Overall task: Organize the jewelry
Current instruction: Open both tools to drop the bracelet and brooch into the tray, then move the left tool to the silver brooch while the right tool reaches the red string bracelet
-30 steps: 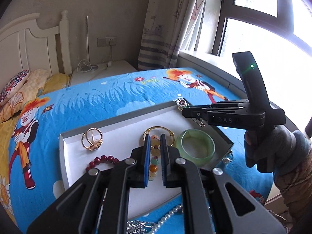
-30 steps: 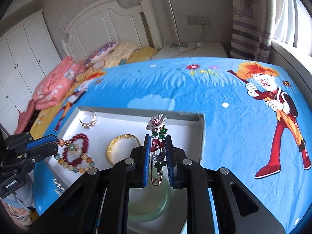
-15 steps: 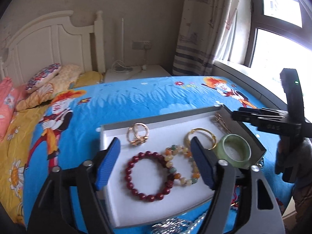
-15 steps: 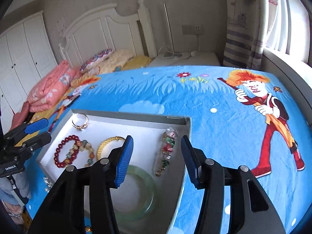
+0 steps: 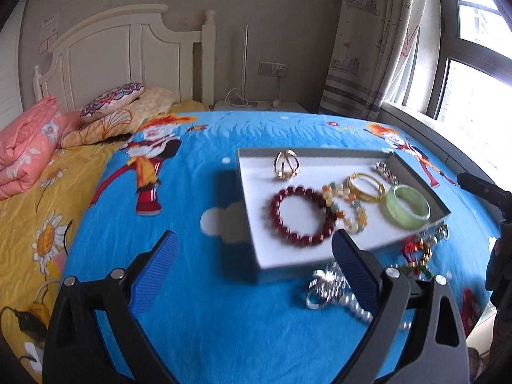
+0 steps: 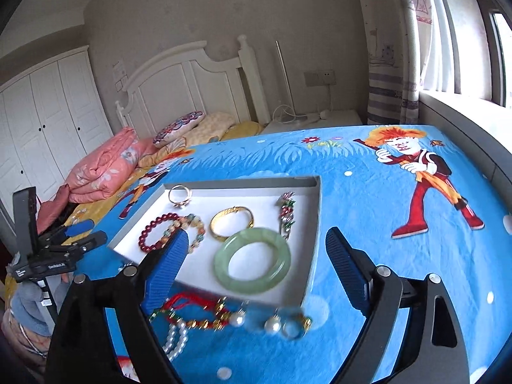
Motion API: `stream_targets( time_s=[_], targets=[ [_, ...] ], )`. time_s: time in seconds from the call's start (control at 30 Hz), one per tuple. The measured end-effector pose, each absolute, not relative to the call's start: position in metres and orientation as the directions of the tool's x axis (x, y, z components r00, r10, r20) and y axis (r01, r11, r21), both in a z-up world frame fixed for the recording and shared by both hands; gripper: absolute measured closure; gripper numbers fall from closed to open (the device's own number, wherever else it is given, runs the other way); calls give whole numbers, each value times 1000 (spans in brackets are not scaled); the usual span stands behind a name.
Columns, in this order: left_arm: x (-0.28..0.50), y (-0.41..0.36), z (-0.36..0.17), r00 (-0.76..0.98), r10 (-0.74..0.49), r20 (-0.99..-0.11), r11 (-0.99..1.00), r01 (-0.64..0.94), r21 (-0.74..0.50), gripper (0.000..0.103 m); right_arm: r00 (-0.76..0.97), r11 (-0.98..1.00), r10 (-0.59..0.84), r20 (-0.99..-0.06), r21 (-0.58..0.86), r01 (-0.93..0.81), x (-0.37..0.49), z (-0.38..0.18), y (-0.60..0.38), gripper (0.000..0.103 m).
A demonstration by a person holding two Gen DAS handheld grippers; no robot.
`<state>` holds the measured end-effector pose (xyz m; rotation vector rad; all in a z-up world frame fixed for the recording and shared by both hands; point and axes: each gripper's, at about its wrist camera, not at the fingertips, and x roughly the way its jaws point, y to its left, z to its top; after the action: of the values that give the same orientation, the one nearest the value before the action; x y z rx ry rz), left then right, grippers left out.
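White headboard (image 5: 128, 54); pink quilt (image 6: 102, 166) folded near patterned pillow (image 5: 112, 99); curtain (image 5: 361, 44) beside window.

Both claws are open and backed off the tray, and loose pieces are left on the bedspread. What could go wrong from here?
The red cord bracelet with gold beads, pearl earrings and white pearl strand lie tangled close together below the grey tray's rim; a grab may lift several at once.

The tray sits on soft bedding, so pressing its near edge could tip it and slide the pale green jade bangle out.

Pale green bangle (image 6: 252, 260), dark red bead bracelet (image 5: 300, 215), white-lined grey tray (image 5: 323, 153).
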<state>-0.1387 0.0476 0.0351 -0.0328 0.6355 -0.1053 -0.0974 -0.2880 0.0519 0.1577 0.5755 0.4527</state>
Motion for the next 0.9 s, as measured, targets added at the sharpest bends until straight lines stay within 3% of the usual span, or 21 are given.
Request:
stream_targets(
  time_s=[0.27, 0.33, 0.4, 0.5, 0.7, 0.9],
  targets=[
    [-152, 71, 29, 809, -187, -557, 977, 95, -191, 5, 733, 883, 463, -498, 190, -429, -122, 41, -268, 20],
    [-150, 74, 27, 802, -199, -563, 973, 94, -210, 5, 730, 892, 432, -529, 127, -435, -123, 37, -255, 41],
    [-151, 75, 28, 806, -204, -556, 971, 94, -219, 5, 734, 897, 401, -548, 73, -436, -124, 35, -245, 54],
    [-151, 74, 28, 804, -217, -554, 969, 108, -223, 4, 732, 891, 374, -570, 1, -454, -127, 31, -232, 66],
    [-151, 75, 28, 805, -228, -547, 966, 115, -233, 3, 688, 852, 326, -648, -114, -511, -127, 20, -204, 66],
    [-153, 77, 29, 810, -232, -538, 964, 119, -237, 3, 608, 792, 400, -686, -75, -606, -142, 11, -191, 66]
  ],
)
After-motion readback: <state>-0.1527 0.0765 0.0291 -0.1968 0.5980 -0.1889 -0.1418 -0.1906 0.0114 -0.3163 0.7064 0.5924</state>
